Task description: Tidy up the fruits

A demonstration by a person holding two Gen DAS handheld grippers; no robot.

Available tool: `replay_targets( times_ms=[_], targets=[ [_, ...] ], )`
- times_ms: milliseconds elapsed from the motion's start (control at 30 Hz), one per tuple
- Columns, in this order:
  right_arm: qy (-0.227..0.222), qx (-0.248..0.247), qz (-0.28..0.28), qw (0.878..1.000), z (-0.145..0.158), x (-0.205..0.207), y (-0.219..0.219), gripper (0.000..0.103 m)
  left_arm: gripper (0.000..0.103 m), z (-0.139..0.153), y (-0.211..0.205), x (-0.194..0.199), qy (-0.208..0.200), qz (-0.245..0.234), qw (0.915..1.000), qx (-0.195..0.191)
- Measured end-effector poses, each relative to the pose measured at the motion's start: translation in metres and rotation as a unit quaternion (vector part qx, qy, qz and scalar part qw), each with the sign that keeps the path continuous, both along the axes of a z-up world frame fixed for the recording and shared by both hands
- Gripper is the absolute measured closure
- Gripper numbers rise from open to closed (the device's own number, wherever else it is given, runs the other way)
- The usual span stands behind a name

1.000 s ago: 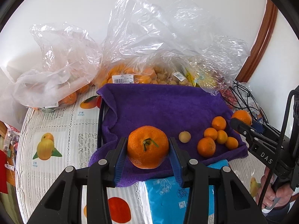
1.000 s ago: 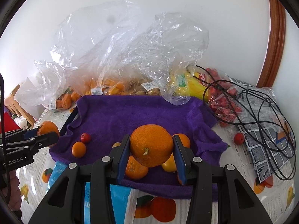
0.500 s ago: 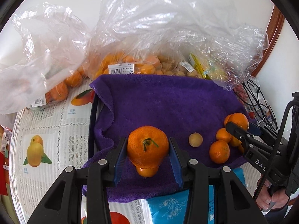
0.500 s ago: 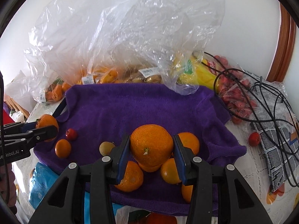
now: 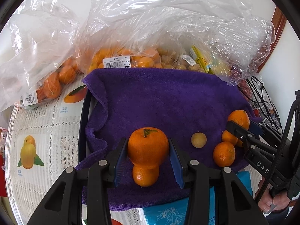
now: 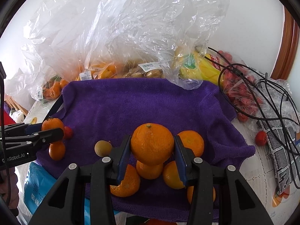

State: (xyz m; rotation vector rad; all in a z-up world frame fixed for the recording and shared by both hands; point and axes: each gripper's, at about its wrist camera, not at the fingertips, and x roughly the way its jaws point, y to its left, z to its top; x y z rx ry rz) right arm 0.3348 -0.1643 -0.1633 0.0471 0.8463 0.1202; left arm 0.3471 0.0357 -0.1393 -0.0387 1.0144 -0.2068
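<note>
Both hand-held grippers carry fruit over the purple towel (image 5: 168,97). Left hand-held gripper (image 5: 148,159) is clamped on a big orange (image 5: 148,146), poised above a small orange (image 5: 145,176) at the towel's near-left edge, likely to drop beside it. Right hand-held gripper (image 6: 151,161) grips another orange (image 6: 152,143) over the tangerine cluster (image 6: 191,142) at the towel's near-right, apparently grouping like with like. A lone longan (image 5: 198,140) sits between the groups.

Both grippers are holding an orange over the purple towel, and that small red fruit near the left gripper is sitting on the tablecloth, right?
Not quite. The left gripper and right gripper each hold an orange over the purple towel, but the small red fruit near the left gripper sits on the towel, not the tablecloth. The right wrist view shows it.
</note>
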Motion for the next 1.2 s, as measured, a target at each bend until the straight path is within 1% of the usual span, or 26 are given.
replay_targets(
  times_ms=[333,633,700,733,800,867,967,1033,1100,1200],
  targets=[
    [0.006,0.0,0.009,1.0,-0.003,0.002,0.001,0.059,0.061,-0.003,-0.005,0.002,0.0,-0.005,1.0,0.002],
    [0.009,-0.001,0.003,1.0,-0.002,-0.002,0.0,0.059,0.06,-0.003,-0.006,0.001,0.001,-0.011,0.9999,-0.004],
    [0.007,-0.003,0.0,1.0,0.001,-0.004,-0.001,0.059,0.053,-0.001,-0.005,-0.001,0.001,-0.007,1.0,-0.004],
    [0.006,-0.003,-0.002,1.0,0.004,-0.006,-0.001,0.059,0.047,0.001,-0.004,-0.002,0.001,-0.003,1.0,-0.003],
    [0.003,-0.003,-0.004,1.0,0.01,-0.01,-0.001,0.059,0.046,0.006,-0.001,-0.006,-0.002,0.002,1.0,-0.006],
    [-0.001,-0.006,-0.006,1.0,0.017,-0.014,0.0,0.058,0.042,0.011,0.001,-0.01,-0.005,0.003,1.0,-0.007],
    [-0.007,-0.009,-0.01,1.0,0.029,-0.024,0.001,0.052,0.04,0.022,0.001,-0.02,-0.014,0.003,0.9999,-0.006],
    [-0.017,-0.01,-0.015,1.0,0.04,-0.034,0.001,0.051,0.038,0.03,0.003,-0.03,-0.019,0.004,0.9998,-0.008],
    [-0.027,-0.012,-0.017,0.999,0.049,-0.043,0.003,0.043,0.037,0.038,0.003,-0.04,-0.025,0.003,0.9997,-0.008],
    [-0.037,-0.01,-0.018,0.999,0.065,-0.06,0.005,0.037,0.034,0.051,0.003,-0.057,-0.034,0.005,0.9994,-0.006]
  ],
)
